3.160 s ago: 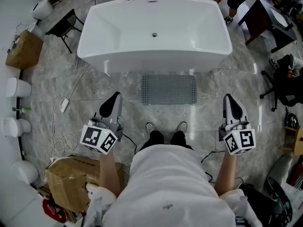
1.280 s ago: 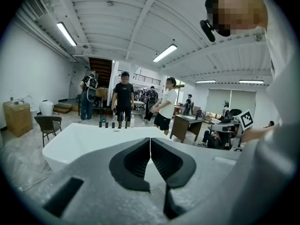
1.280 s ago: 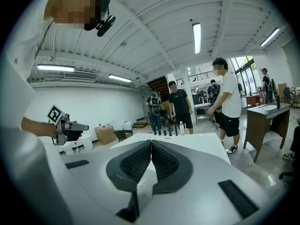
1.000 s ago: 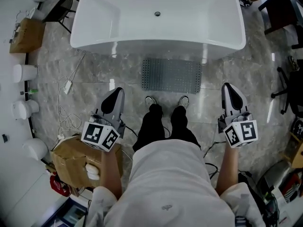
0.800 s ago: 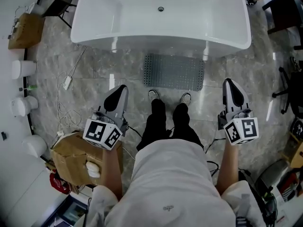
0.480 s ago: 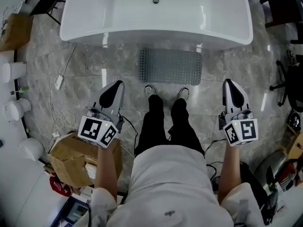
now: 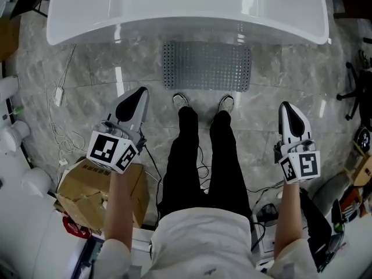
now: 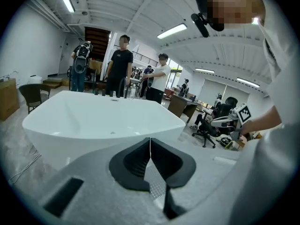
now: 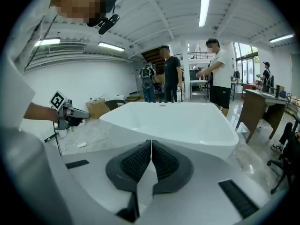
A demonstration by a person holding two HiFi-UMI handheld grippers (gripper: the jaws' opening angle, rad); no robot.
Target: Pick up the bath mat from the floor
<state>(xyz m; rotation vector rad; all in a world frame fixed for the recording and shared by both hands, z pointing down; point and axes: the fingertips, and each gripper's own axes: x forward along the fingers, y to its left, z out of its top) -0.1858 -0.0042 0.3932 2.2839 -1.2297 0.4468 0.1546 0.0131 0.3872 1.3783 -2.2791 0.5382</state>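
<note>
**Stepped Right Up to the Mat**

Moved closer to the bathtub (image 7: 186, 10) than a moment before, with both shoes (image 7: 181, 100) now just by the near edge of the bath mat (image 7: 207, 66). Found the mat lying flat on the floor, between the shoes and the tub, not picked up yet. Held the left gripper (image 7: 139, 92) up high beside the left leg, well apart from the mat, shut tight with nothing inside. Held the right gripper (image 7: 286, 106) the same way on the other side, also shut and empty. Left a cardboard box (image 7: 93, 185) alone, down by the left arm.

Probably needed to bend down low next. Needed to open both claws wide first, then slip one jaw under the near edge at each end, because of such a thin, flat mat. Best to pinch hard and lift both ends together, to stop a floppy middle from dragging.
</note>
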